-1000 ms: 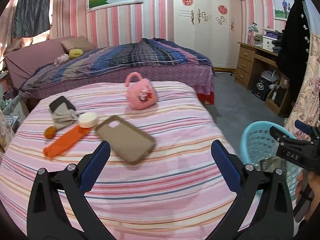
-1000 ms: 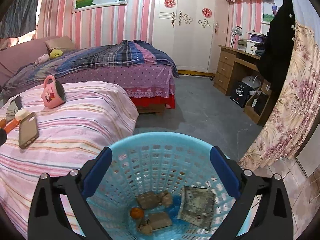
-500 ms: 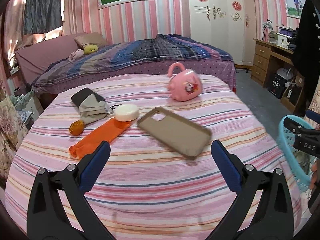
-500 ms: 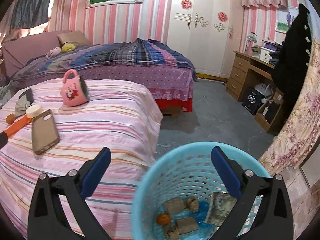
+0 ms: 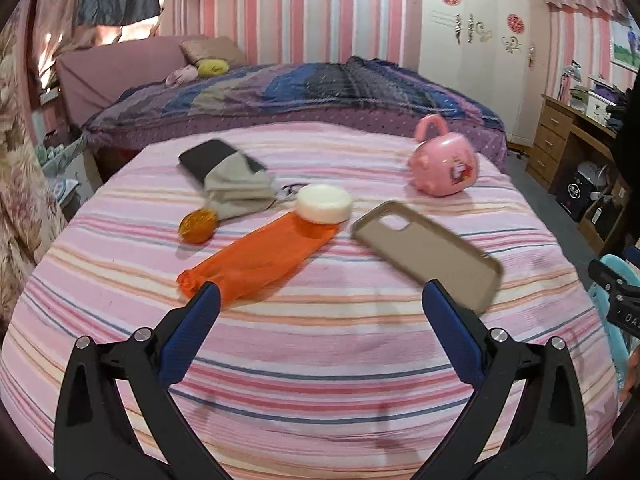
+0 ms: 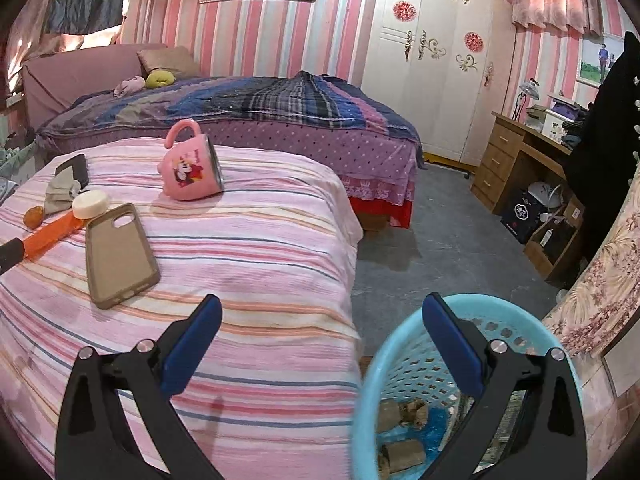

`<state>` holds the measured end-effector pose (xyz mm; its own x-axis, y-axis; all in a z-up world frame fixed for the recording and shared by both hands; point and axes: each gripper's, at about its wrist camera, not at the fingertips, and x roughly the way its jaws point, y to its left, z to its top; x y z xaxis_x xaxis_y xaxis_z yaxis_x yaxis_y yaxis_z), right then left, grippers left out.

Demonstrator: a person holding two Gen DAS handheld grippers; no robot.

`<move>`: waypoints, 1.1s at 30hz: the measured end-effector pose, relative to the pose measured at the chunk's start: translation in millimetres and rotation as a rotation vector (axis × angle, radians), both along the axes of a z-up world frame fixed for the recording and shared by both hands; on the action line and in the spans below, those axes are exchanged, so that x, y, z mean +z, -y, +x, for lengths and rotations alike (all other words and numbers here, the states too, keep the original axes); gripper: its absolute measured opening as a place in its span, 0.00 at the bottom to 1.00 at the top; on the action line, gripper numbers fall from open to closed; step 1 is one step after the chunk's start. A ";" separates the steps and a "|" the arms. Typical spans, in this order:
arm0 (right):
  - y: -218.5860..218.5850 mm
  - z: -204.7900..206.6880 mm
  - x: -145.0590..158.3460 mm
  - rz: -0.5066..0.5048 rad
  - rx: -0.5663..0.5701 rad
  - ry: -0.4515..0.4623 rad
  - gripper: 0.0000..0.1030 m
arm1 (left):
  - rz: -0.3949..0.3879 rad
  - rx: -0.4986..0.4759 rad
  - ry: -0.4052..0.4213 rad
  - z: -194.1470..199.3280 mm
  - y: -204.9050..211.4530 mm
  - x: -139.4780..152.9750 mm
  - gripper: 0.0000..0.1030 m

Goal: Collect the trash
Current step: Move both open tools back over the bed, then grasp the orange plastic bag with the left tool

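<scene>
Both grippers are wide open, nothing in them. My left gripper (image 5: 320, 300) hangs over the striped bed (image 5: 320, 360), orange wrapper (image 5: 260, 260) just ahead. My right gripper (image 6: 320, 312) sits above the blue basket (image 6: 384, 360) beside the bed, scraps (image 6: 400, 412) inside.

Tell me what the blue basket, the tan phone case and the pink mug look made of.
Blue basket: glossy moulded plastic, going by its lattice of holes. Tan phone case: likely matte silicone or soft plastic, with a raised lip and camera cutout. Pink mug: shiny plastic shell, apparently with a metal liner at the rim.
</scene>
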<state>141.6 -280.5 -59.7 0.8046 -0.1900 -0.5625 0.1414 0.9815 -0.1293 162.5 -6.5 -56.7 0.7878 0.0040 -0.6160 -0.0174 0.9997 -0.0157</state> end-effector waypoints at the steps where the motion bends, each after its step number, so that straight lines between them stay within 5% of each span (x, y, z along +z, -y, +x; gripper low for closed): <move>1: -3.0 1.0 -0.2 0.001 0.003 0.000 0.95 | -0.002 0.008 -0.006 0.9 -4.2 -1.5 0.95; 33: -80.6 39.3 -12.9 0.028 0.112 -0.025 0.95 | -0.012 0.125 -0.104 30.7 -111.3 -19.4 0.95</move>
